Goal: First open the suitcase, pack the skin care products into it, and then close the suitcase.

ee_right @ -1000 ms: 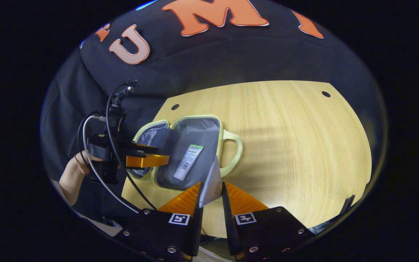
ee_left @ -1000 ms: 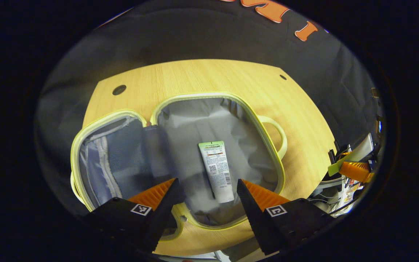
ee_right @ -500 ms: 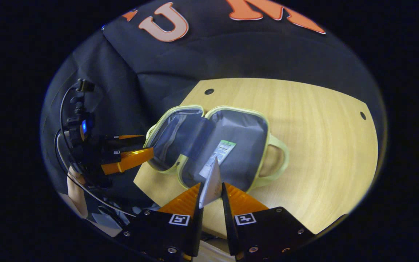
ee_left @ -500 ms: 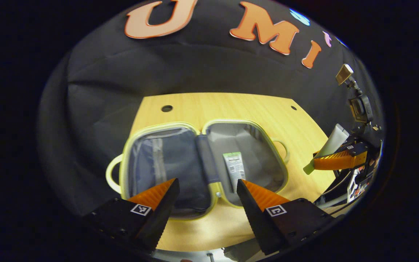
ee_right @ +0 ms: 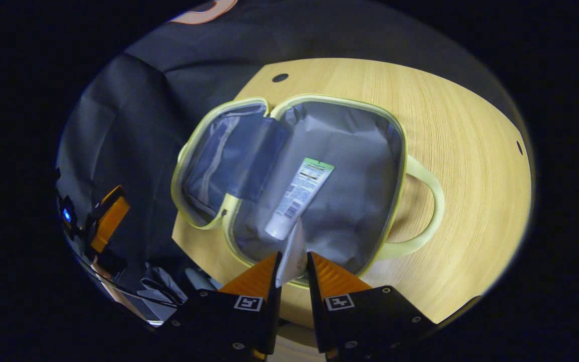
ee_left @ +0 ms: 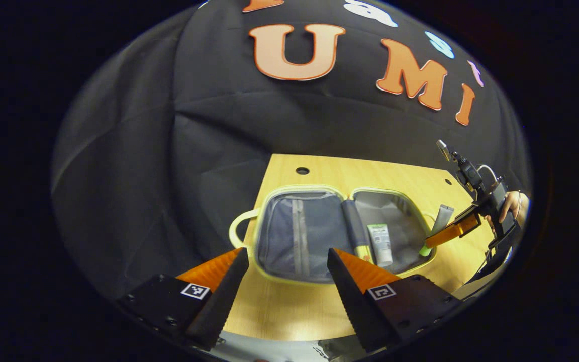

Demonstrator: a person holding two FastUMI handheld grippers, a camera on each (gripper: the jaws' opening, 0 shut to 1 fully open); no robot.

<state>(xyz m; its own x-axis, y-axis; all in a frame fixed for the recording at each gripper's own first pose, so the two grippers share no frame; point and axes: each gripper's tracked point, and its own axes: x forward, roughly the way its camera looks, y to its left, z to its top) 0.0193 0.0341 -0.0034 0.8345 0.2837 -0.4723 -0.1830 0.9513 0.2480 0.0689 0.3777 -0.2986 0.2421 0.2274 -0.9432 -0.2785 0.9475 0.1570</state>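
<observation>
Your right gripper (ee_right: 293,264) has its fingers clamped on the flat crimped end of a grey tube (ee_right: 294,249), low in the middle of the right gripper view, poised over the near rim of the open suitcase (ee_right: 400,151), which lies flat on the wooden table (ee_right: 470,151) with both halves spread. A white tube (ee_right: 297,193) already lies in the right-hand half, slanting from centre frame down toward your fingers. Your left gripper (ee_left: 282,271) is empty with its fingers well apart, at the bottom of the left gripper view, near the table's front edge. The main risk, as I judge it, is that you release too early: the grey tube hangs just above the rim, so it could land on the yellow edge and roll onto the table. It may also come down on the white tube and leave a lump that resists closing. The thin crimp is a slight hold, so a quick swing could twist the tube between your pads. Compared with a second ago, your left gripper has pulled back, so the suitcase has shrunk toward lower centre of its view. Your right gripper has moved in over the case, which now looms large across the middle of its view.
</observation>
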